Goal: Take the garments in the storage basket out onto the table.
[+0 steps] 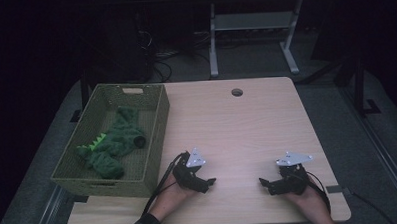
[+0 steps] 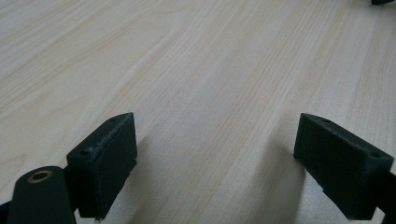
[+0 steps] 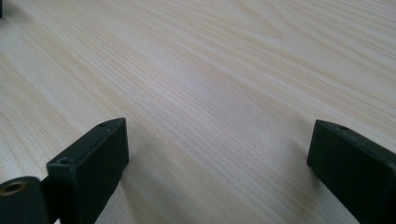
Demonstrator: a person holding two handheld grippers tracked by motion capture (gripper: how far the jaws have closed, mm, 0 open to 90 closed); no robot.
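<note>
On the light wooden table (image 1: pixel 247 125) both grippers rest low near the front edge, pointing toward each other. My left gripper (image 1: pixel 209 183) is held by a hand at the front left, its jaws wide apart with only bare wood between them (image 2: pixel 215 135). My right gripper (image 1: pixel 265 183) sits at the front right, also open with nothing between its jaws (image 3: pixel 217 144). A green plush dinosaur (image 1: pixel 112 142) with light green spikes lies inside a green woven basket (image 1: pixel 157 138) at the table's left side.
A round cable hole (image 1: pixel 237 92) is near the table's far edge. Behind the table stands a white desk frame (image 1: pixel 253 30) on a dark floor. Cables trail from both grippers over the front edge.
</note>
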